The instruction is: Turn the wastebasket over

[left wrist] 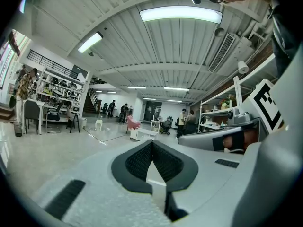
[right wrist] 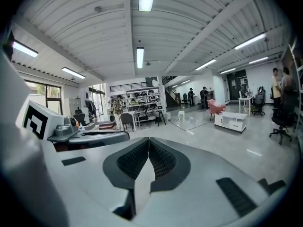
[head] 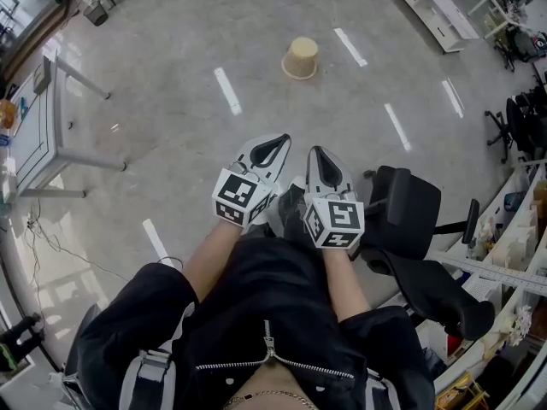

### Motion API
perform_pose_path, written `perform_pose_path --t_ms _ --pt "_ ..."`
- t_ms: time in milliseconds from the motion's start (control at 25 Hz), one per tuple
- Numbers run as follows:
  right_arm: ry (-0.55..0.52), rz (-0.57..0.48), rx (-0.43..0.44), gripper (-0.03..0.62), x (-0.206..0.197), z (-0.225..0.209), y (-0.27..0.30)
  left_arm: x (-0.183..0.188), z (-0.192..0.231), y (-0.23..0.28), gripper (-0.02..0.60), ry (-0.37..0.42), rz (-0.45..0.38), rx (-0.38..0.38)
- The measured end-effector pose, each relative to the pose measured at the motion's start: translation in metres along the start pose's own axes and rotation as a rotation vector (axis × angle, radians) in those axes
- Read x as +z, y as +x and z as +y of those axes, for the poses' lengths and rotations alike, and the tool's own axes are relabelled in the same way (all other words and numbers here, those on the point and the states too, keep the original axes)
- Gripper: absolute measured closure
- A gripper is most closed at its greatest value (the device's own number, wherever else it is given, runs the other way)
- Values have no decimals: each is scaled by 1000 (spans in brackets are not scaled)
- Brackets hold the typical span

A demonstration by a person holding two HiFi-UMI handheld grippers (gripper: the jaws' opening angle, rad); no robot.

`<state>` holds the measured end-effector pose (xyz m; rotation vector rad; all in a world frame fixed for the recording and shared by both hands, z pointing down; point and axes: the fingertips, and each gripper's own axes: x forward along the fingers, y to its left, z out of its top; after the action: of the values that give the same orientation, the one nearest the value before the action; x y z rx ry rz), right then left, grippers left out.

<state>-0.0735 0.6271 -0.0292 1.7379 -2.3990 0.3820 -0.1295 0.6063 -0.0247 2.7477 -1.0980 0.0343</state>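
Observation:
A beige wastebasket (head: 300, 58) stands mouth-down on the grey floor, well ahead of me in the head view. My left gripper (head: 280, 139) and right gripper (head: 317, 151) are held side by side in front of my body, far short of the basket. Both are shut with nothing between the jaws. In the left gripper view my left gripper (left wrist: 152, 142) points level across the hall, and the right gripper's side shows at the picture's right. In the right gripper view my right gripper (right wrist: 148, 140) also faces the hall. Neither gripper view shows the basket.
A black office chair (head: 410, 220) stands close at my right. A white table frame (head: 51, 126) is at the left, a low white bench (head: 440, 11) at the far right, and shelving (head: 513, 246) along the right edge. People, chairs and racks stand far off in the hall.

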Motion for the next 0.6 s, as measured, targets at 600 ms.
perform_pose_path --t_ms 600 --pt "72 35 -1 583 13 -69 108 -1 70 99 575 4 63 6"
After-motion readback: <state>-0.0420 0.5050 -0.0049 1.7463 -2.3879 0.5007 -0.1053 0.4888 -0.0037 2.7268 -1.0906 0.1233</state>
